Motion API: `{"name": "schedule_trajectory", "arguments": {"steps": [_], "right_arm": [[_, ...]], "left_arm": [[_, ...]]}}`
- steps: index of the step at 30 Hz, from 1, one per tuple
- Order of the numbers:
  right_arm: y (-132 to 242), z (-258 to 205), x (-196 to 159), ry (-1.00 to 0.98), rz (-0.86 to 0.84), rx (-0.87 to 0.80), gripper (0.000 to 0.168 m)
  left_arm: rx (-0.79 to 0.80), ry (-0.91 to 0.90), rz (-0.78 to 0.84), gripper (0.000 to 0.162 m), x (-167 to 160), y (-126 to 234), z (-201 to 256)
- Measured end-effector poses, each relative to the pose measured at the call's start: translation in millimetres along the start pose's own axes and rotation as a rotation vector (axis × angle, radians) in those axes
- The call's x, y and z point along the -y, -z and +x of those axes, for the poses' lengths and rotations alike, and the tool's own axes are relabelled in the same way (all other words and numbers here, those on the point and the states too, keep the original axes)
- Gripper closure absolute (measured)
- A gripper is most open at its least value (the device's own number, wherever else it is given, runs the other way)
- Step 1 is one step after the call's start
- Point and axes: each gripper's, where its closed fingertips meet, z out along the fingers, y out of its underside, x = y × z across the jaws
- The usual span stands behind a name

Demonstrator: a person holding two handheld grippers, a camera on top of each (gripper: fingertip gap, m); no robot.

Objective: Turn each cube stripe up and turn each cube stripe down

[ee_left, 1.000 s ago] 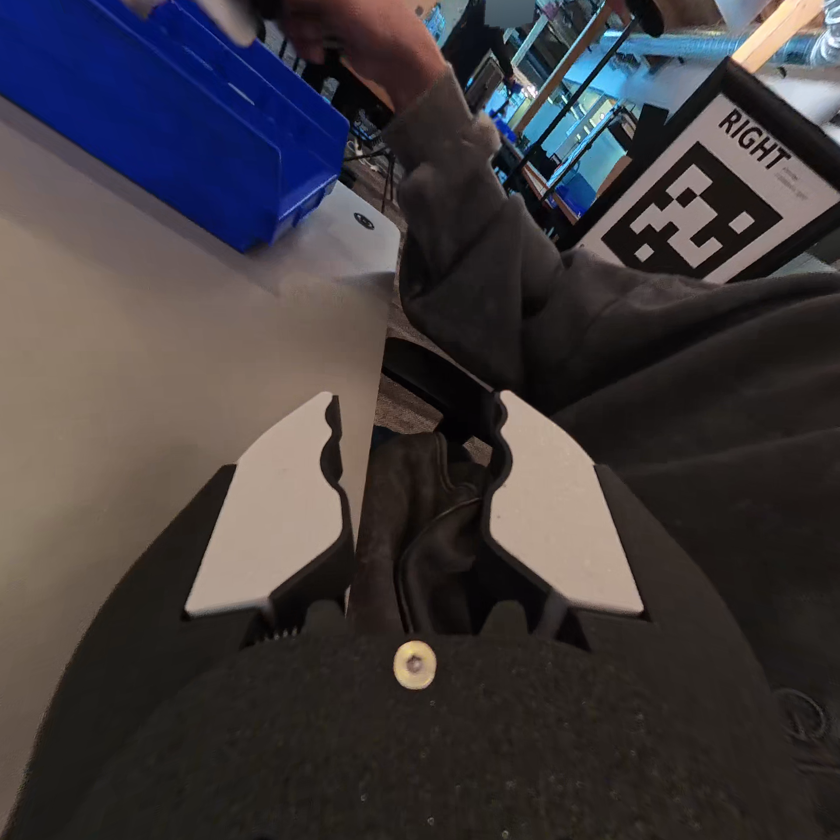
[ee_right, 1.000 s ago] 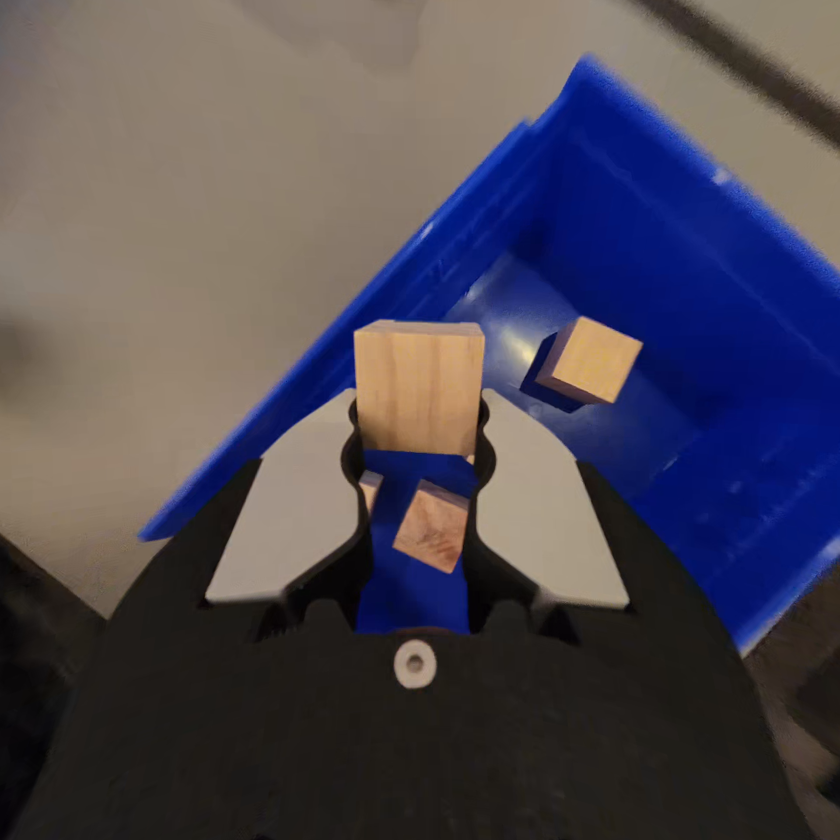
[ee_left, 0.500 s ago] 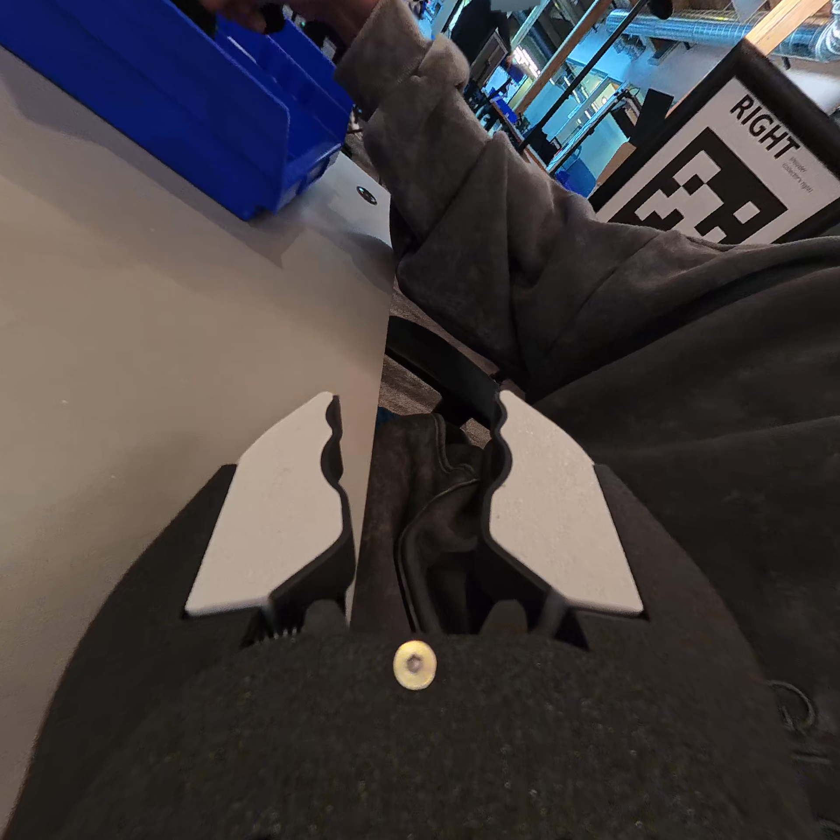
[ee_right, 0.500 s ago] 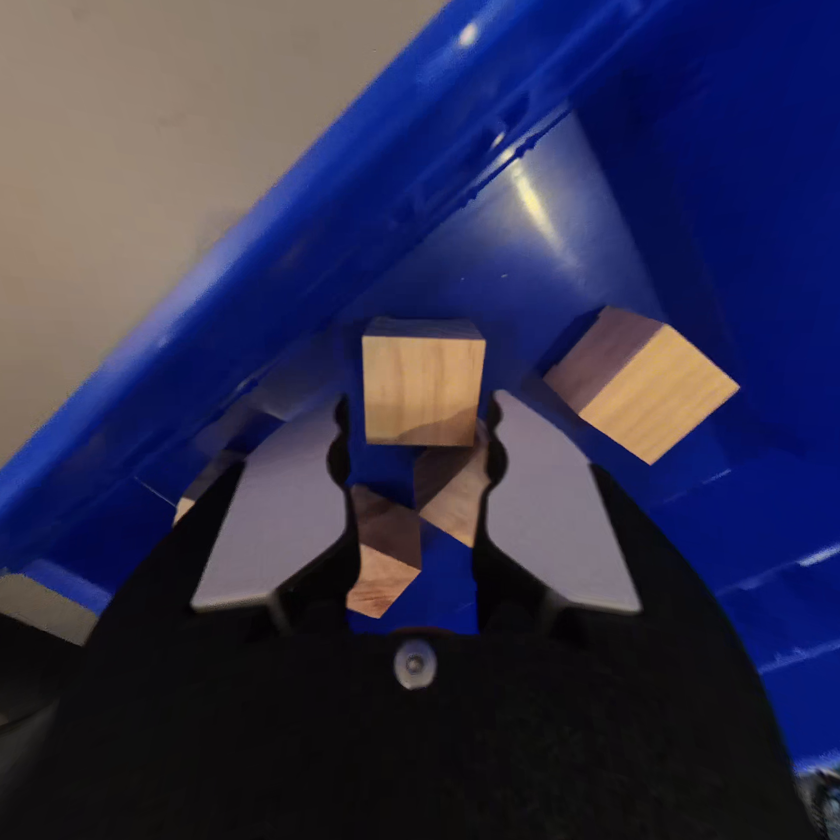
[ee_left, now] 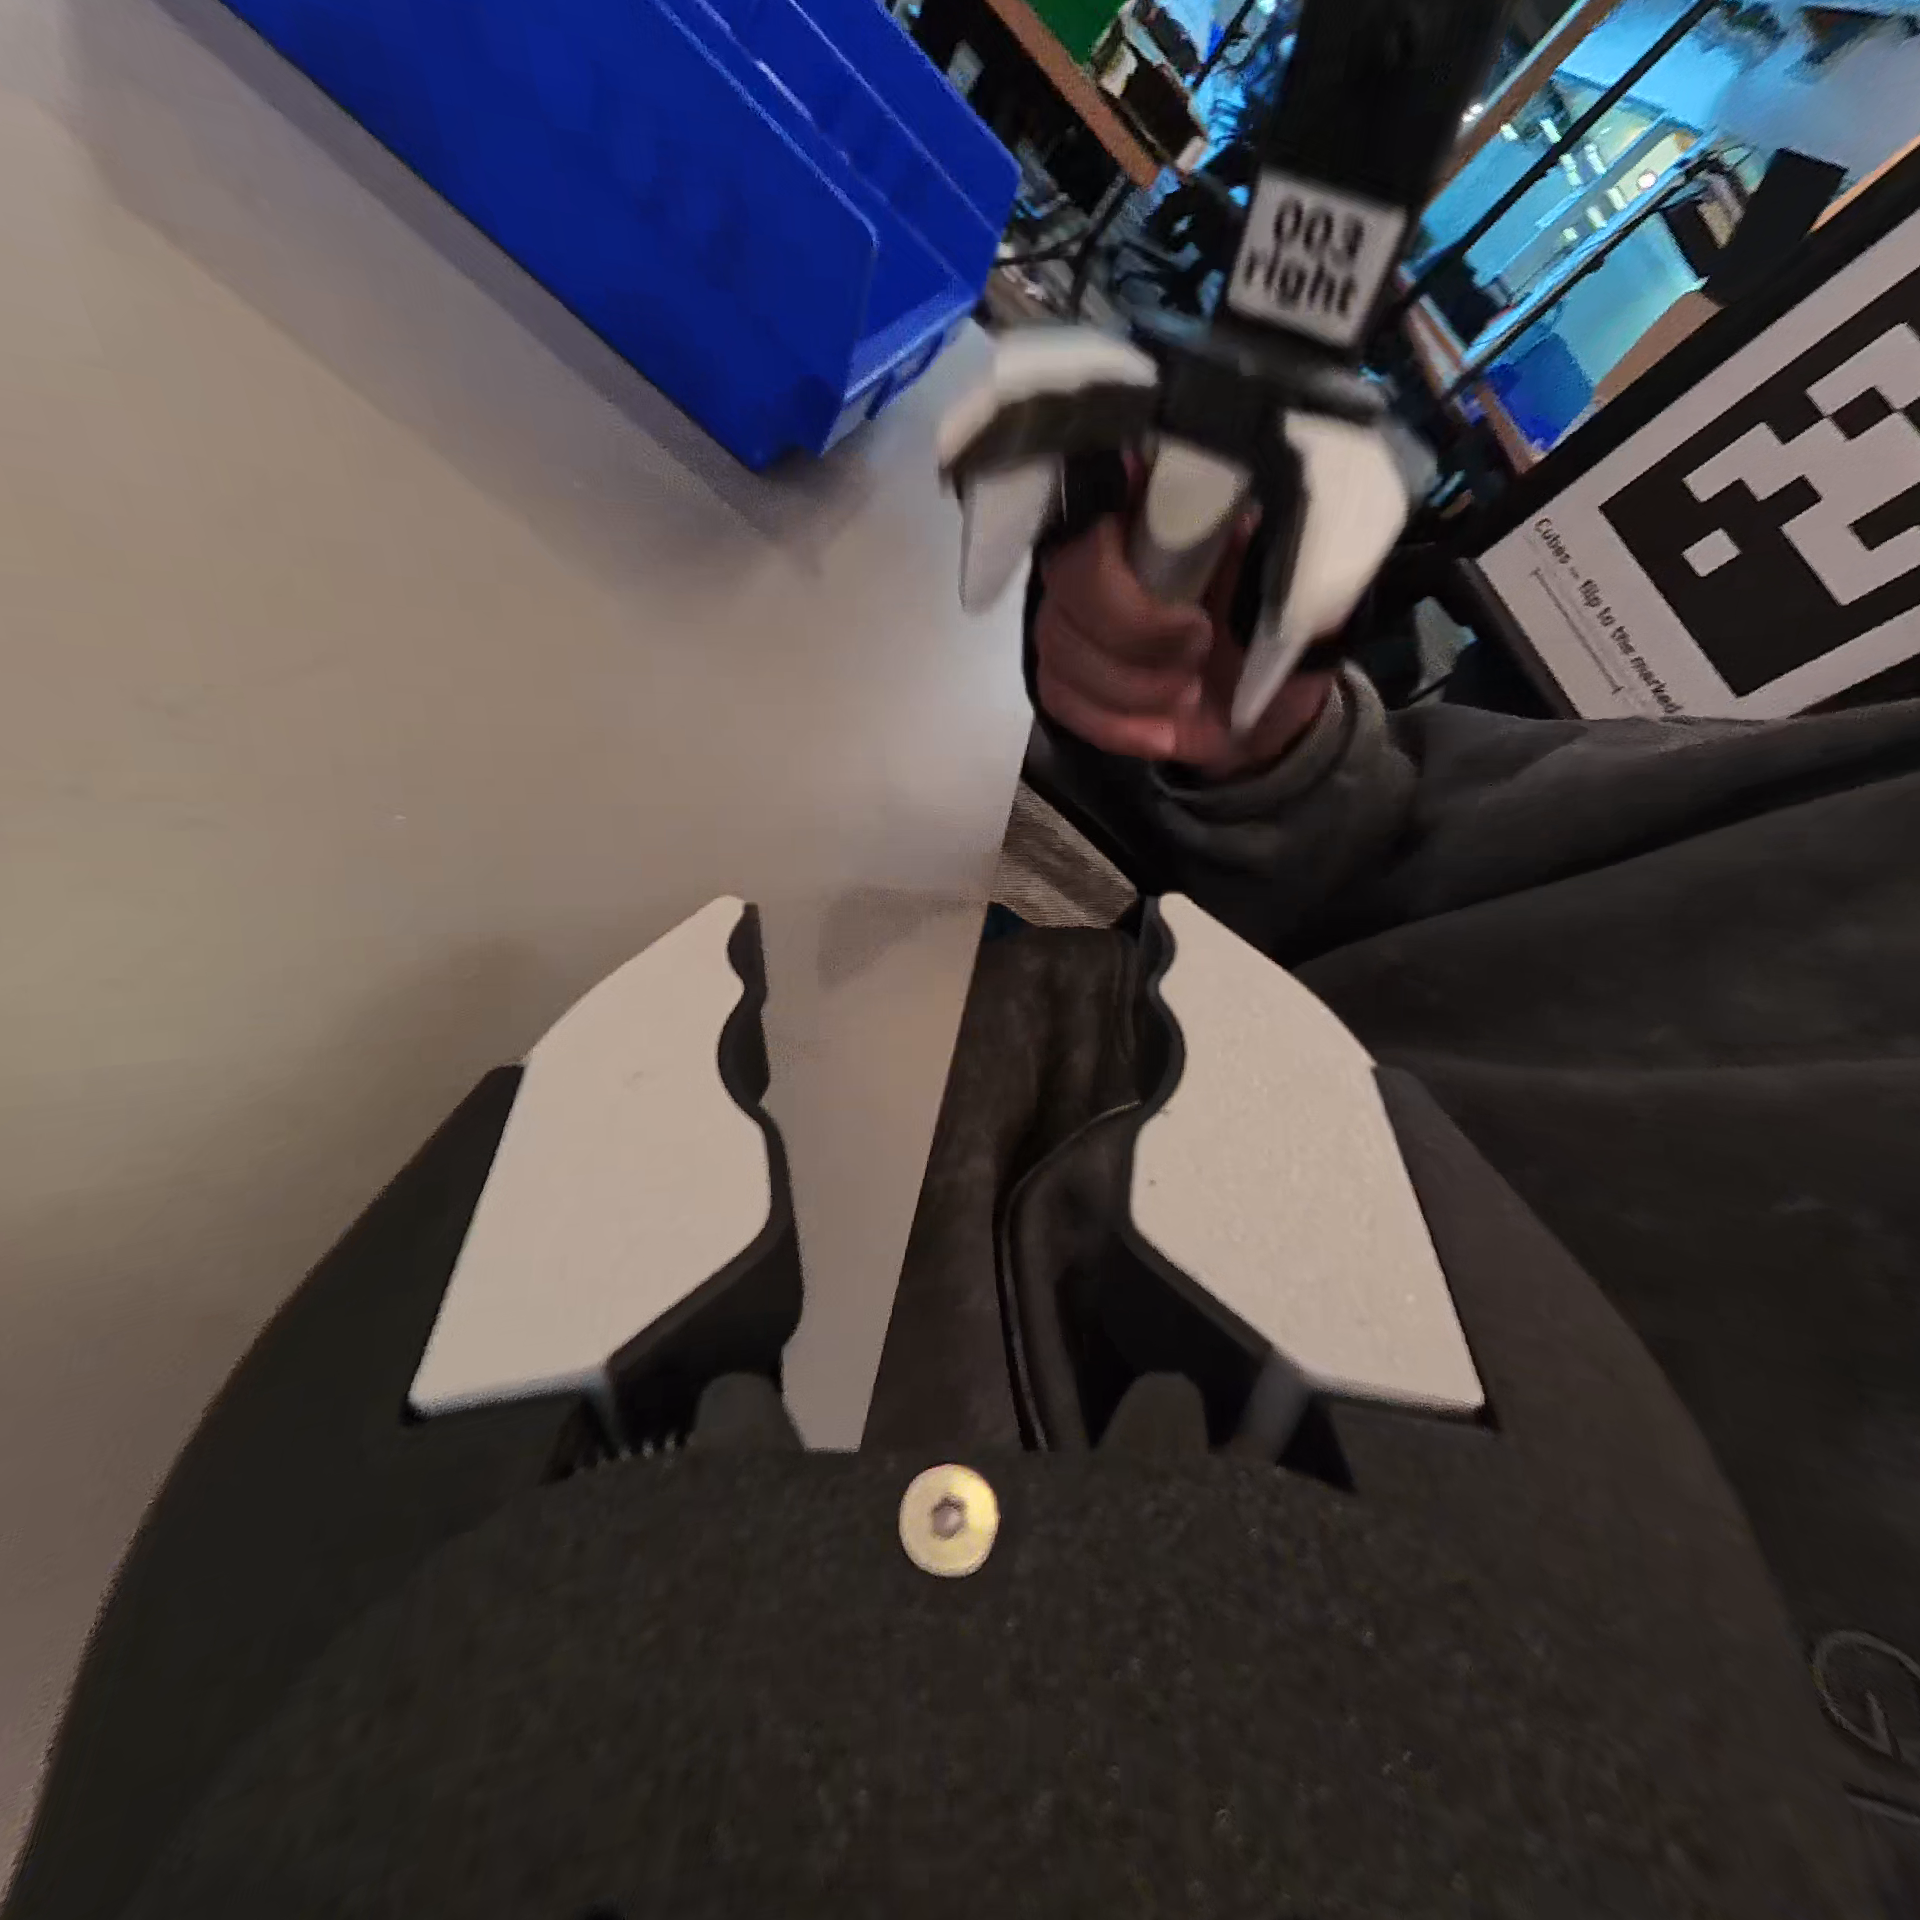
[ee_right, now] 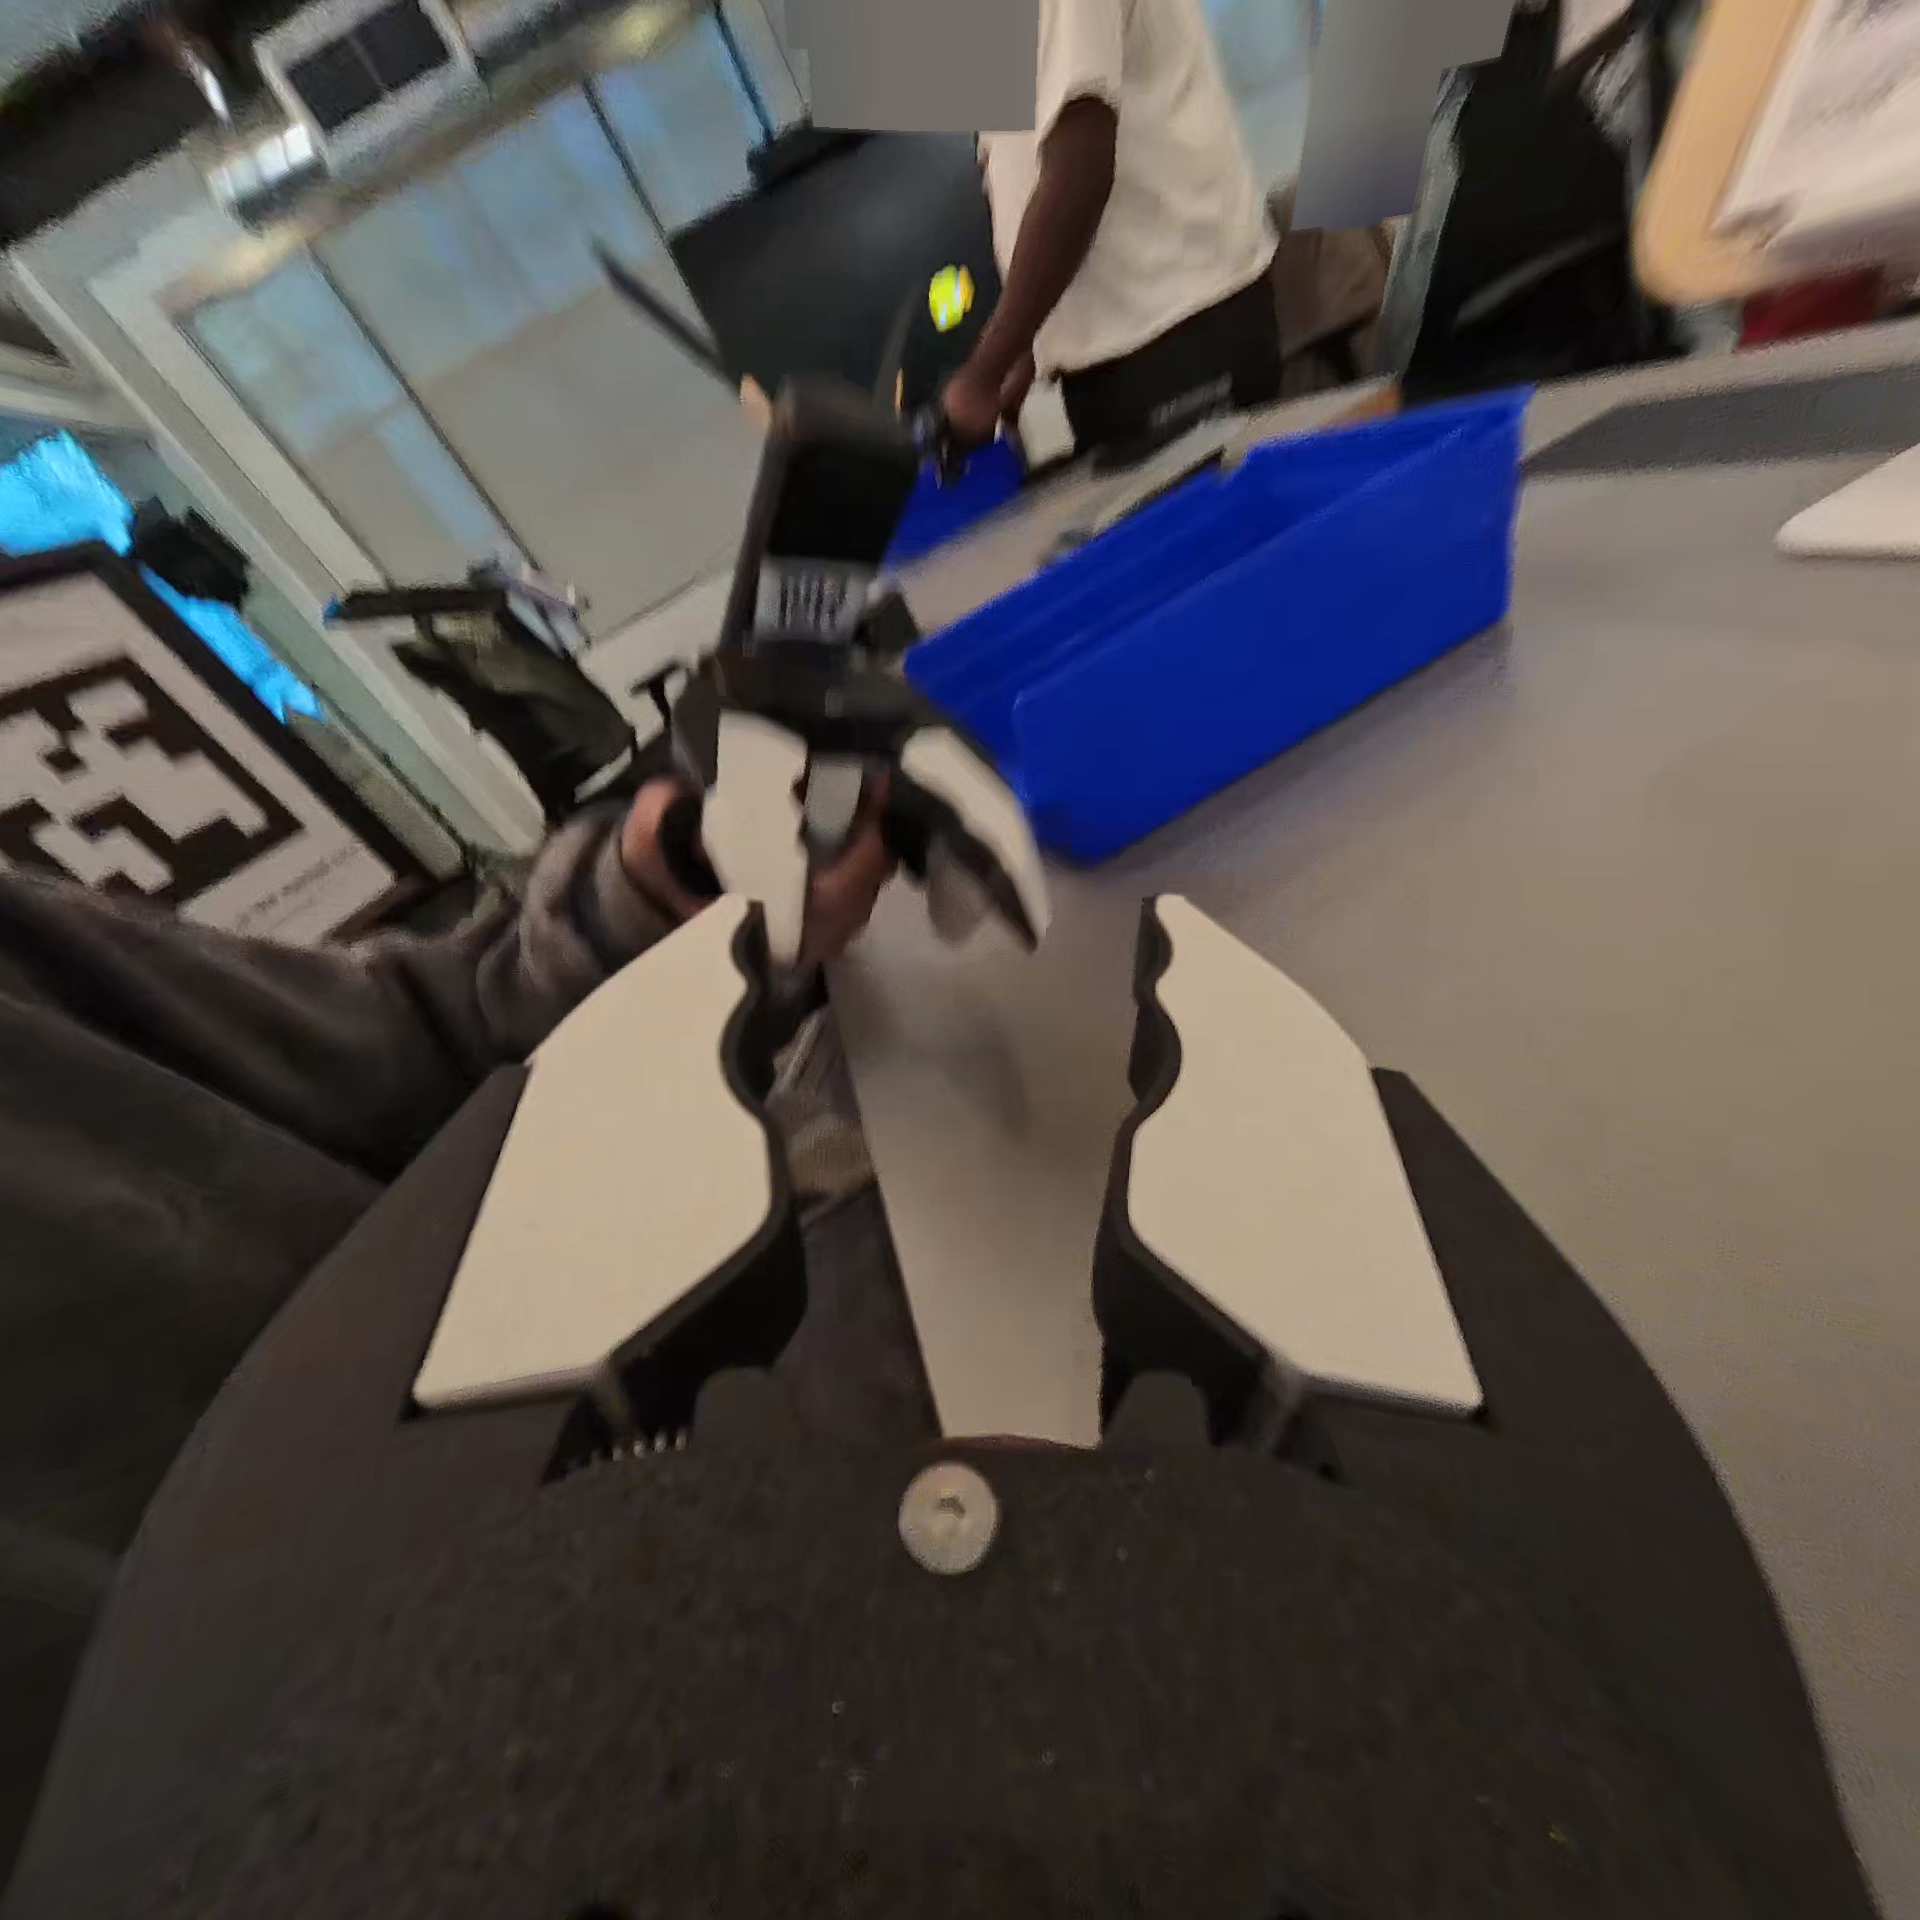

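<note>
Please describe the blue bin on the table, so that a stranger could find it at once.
Start from the grey table. The blue bin stands on it near one edge, beyond both open grippers. It is the only bright blue thing resting on that table.

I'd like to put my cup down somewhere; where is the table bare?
The grey table is bare between the blue bin and the right gripper, and past the bin's near side. The table's near edge is crowded: the left gripper hovers there too.
</note>
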Motion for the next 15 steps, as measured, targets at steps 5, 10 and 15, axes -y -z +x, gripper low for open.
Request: {"name": "schedule_trajectory", "arguments": {"steps": [5, 10, 15], "right_arm": [[-14, -3, -34, 0.154, -0.170, -0.057, 0.106], [-19, 8, -61, 0.163, -0.286, -0.109, 0.108], [-20, 12, -79, 0.049, -0.356, -0.100, 0.109]], "left_arm": [[0.338, -0.035, -0.011, 0.093, 46, 78, -51], [0.948, 0.263, -0.122, 0.091, 82, 209, -204], [1.202, 0.593, -0.179, 0.088, 78, 273, -310]]}}
